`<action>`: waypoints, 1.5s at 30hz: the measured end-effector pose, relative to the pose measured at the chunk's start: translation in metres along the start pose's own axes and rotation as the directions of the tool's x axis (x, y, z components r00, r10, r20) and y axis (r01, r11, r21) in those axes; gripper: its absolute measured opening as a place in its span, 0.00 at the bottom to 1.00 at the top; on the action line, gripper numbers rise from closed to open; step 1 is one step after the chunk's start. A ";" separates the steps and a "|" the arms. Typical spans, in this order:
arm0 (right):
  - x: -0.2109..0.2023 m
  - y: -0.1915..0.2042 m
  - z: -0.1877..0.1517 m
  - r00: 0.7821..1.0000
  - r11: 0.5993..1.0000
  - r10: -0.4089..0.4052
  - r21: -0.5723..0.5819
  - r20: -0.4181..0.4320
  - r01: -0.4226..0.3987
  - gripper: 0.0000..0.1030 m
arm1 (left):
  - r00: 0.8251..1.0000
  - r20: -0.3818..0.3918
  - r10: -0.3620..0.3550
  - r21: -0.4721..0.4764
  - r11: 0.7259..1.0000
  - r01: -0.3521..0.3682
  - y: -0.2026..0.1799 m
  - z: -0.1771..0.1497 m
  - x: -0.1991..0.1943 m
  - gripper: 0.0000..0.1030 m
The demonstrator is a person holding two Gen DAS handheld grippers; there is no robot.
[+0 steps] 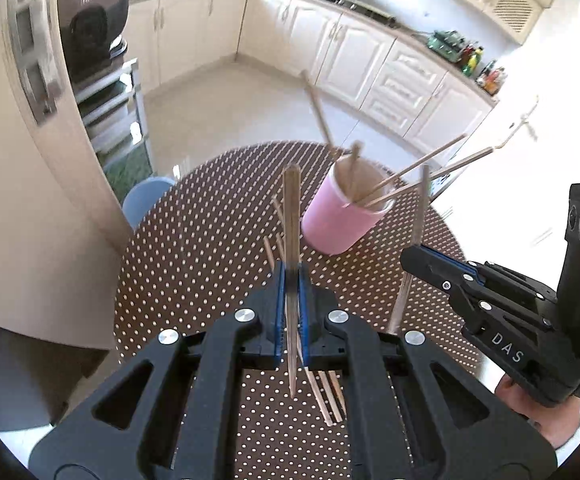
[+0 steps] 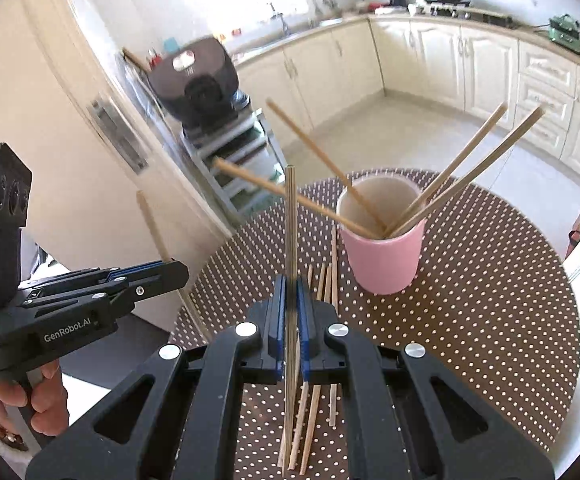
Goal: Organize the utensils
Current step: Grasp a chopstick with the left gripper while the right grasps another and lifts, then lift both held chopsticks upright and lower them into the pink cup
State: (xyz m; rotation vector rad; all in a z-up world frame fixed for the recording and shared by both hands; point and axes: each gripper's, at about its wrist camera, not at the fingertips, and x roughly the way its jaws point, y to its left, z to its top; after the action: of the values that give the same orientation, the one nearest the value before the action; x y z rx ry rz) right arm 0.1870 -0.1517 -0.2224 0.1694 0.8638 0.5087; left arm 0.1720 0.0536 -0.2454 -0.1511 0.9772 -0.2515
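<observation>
So both grippers, left gripper (image 1: 291,280) and right gripper (image 2: 291,292), each pinch one chopstick (image 1: 291,216); next, drop them into the pink cup (image 2: 382,256).

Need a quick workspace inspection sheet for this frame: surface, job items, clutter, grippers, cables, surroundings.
Surface: round table with brown white-dotted cloth.
Job's things: pink cylindrical cup holding four wooden chopsticks; loose wooden chopsticks lying on the cloth.
Clutter: nothing seen.
Grippers: left gripper shut on one chopstick; right gripper shut on another chopstick.
Cables: nothing seen.
Surroundings: cream kitchen cabinets, blue chair.
</observation>
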 end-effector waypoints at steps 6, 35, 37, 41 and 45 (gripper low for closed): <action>-0.030 0.006 0.015 0.996 1.000 -0.030 -0.001 0.081 0.030 0.04 | 0.998 0.063 -0.025 0.049 0.999 0.022 -0.019 0.010 -0.028 0.06; -0.057 -0.032 0.106 0.938 0.990 -0.107 -0.047 0.330 0.130 0.04 | 0.963 0.267 -0.022 0.062 0.998 0.006 -0.072 0.120 -0.026 0.06; -0.049 -0.036 0.108 0.941 0.990 -0.106 -0.050 0.323 0.128 0.04 | 0.968 0.250 -0.017 0.057 0.998 0.003 -0.072 0.120 -0.015 0.06; -0.041 -0.040 0.109 0.945 0.991 -0.101 -0.054 0.312 0.124 0.04 | 0.973 0.230 -0.008 0.055 0.998 -0.005 -0.072 0.117 -0.001 0.06; -0.035 -0.041 0.110 0.947 0.991 -0.098 -0.059 0.307 0.121 0.04 | 0.978 0.210 -0.005 0.054 0.999 -0.006 -0.073 0.117 0.008 0.06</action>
State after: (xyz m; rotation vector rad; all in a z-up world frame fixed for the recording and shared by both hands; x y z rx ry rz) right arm 0.2668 -0.1980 -0.1415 0.1238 0.5484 0.3980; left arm 0.2637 -0.0175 -0.1696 -0.1249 0.7593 -0.2563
